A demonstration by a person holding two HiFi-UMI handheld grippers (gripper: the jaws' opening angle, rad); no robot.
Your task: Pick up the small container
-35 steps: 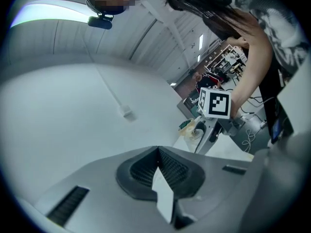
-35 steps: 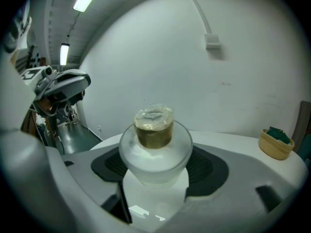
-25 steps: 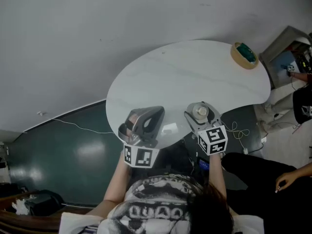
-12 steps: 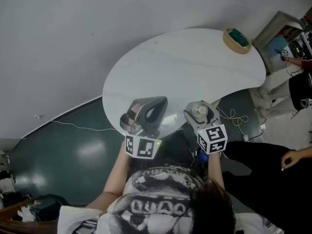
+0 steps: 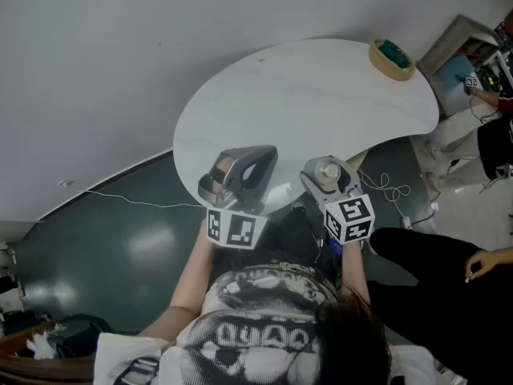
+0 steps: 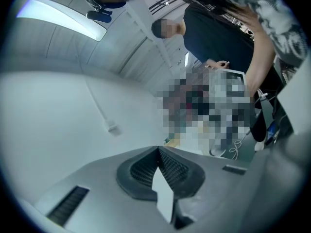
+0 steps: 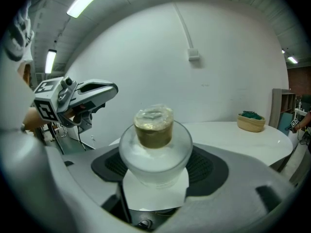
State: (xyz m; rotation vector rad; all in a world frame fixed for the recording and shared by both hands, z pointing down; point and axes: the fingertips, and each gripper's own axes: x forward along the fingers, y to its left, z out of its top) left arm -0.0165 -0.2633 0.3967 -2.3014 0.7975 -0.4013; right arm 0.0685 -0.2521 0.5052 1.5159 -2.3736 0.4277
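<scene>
Small container (image 7: 154,144): frosted, round-bodied jar with a brown neck and a pale top. It is held between the jaws of the right gripper (image 7: 155,171), whose dark pads press on opposite sides of the bulging body. The neck points away from the camera, along the jaws.

Head view: container (image 5: 327,171) and right gripper (image 5: 329,181) sit at about 5 o'clock of the white table (image 5: 321,95), right over its near rim. I judge the jar clear of the tabletop, though no view shows its underside.

Left gripper (image 6: 159,154): jaws pressed together, nothing between them. It hangs at 9 o'clock of the right gripper, near it but apart, also over the table's near edge (image 5: 236,179).

Basket (image 5: 390,57) with something green in it sits at 1 o'clock on the far rim, well apart from both grippers.

Risks, as I judge them:
- The grip is on a curved, smooth-looking wall. The jar could pivot or squirt forward out of the pads if the gripper tips or the squeeze eases.
- The hold is over the table's edge, so a slip would likely drop the jar to the floor rather than onto the tabletop.
- The left gripper is close on the 9 o'clock side. A careless sideways swing could knock the jar.
</scene>
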